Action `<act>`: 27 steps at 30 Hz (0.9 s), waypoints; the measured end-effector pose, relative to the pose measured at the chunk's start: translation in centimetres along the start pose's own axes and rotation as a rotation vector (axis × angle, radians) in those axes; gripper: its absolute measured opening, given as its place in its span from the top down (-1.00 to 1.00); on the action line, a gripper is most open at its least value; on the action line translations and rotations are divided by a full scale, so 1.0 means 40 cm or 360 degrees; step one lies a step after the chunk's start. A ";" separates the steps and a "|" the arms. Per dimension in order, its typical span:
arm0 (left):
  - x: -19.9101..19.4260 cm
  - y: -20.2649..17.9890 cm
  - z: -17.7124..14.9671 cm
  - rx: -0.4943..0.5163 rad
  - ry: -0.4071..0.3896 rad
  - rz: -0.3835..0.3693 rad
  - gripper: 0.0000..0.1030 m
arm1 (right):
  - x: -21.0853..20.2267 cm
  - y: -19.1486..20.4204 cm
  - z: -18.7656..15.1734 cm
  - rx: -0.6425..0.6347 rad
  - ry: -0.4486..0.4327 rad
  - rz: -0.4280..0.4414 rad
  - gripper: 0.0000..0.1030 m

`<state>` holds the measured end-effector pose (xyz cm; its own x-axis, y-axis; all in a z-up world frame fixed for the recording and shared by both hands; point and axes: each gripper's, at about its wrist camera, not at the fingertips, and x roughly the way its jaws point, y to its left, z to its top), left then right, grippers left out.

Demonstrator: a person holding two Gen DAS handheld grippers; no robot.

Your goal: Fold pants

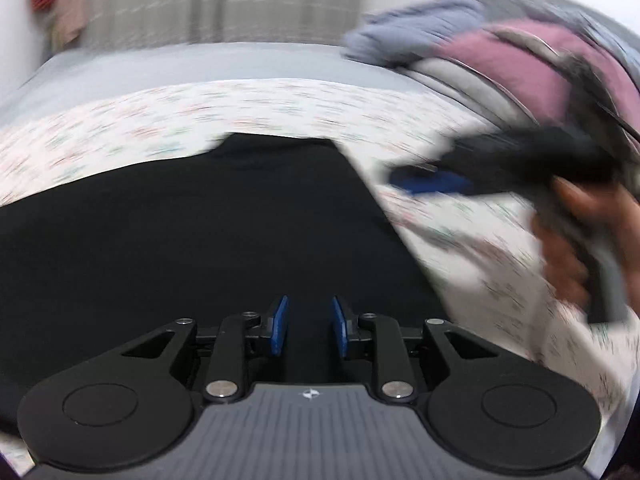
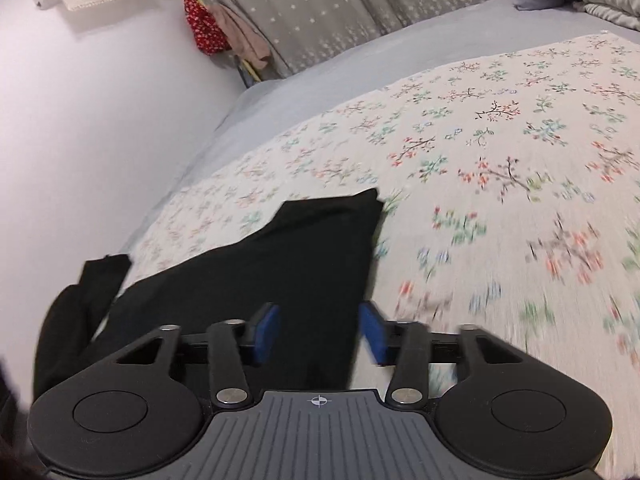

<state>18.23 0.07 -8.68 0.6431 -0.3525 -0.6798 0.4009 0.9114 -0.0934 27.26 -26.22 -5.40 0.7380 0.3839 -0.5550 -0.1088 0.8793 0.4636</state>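
Bedroom scene: floral bedspread (image 2: 500, 152) over a grey sheet, starred grey curtain (image 2: 320, 12) at the far side, white wall on the left, a heap of clothes (image 1: 500, 52) at the far right of the bed. Black pants (image 2: 280, 264) lie flat on the near-left part of the bedspread; in the right wrist view their long axis runs from a square end at the far middle down toward the near left, where one part trails over the bed edge. Left gripper (image 1: 308, 330) hovers straight over the dark cloth, jaws part-way spread with a clear gap and nothing pinched; black fabric fills the whole view below and beyond its tips. Right gripper (image 2: 320, 332) sits at the pants' right-hand edge: the left pad is over black cloth, the right pad over bare bedspread, so the edge runs up between the two pads. Jaws are part-way spread; no pinch visible, pads look clear of the cloth. In the left wrist view the right gripper shows blurred at the right, held by a hand (image 1: 576, 232), over the bedspread just off the pants' right edge. Judgement: the right gripper is better lined up on an edge to grab; the left is over the body of the cloth and would need an edge or a fold line first. No fold visible yet, so the task looks early.
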 end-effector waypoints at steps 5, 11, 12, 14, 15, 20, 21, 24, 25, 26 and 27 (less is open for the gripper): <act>0.051 -0.086 -0.043 0.0188 0.0081 0.0022 0.33 | 0.090 -0.048 0.053 0.0014 -0.0011 -0.0035 0.65; 0.057 -0.053 -0.036 0.0092 0.0135 -0.0061 0.34 | 0.186 -0.080 0.108 0.0046 0.0032 0.0024 0.67; 0.057 -0.052 -0.037 0.0095 0.0135 -0.0062 0.34 | 0.198 -0.086 0.120 0.0065 0.0024 0.0021 0.67; 0.054 -0.054 -0.041 0.0129 0.0130 -0.0051 0.34 | 0.218 -0.100 0.138 0.0093 0.0014 0.0022 0.75; 0.053 -0.053 -0.044 0.0134 0.0131 -0.0051 0.34 | 0.231 -0.105 0.145 0.0107 0.0015 0.0020 0.82; 0.051 -0.068 -0.045 0.0134 0.0138 -0.0071 0.34 | 0.263 -0.127 0.179 0.0157 -0.0027 -0.0005 0.94; 0.056 -0.084 -0.043 0.0138 0.0136 -0.0070 0.34 | 0.269 -0.133 0.187 0.0159 -0.0026 -0.0016 0.99; 0.062 -0.081 -0.037 0.0139 0.0137 -0.0071 0.34 | 0.278 -0.130 0.203 0.0116 -0.0034 -0.0088 1.00; 0.060 -0.083 -0.037 0.0134 0.0137 -0.0075 0.34 | 0.274 -0.130 0.209 0.0117 -0.0050 -0.0121 1.00; 0.060 -0.080 -0.034 0.0128 0.0134 -0.0085 0.34 | 0.263 -0.134 0.214 0.0140 -0.0072 -0.0142 0.96; 0.064 -0.071 -0.029 0.0115 0.0132 -0.0101 0.33 | 0.242 -0.139 0.216 0.0190 -0.0102 -0.0146 0.94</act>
<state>17.99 -3.16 -11.01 0.5599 -0.3877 -0.7323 0.4871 0.8690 -0.0876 40.76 -29.82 -7.39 0.7826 0.2813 -0.5553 0.0381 0.8687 0.4938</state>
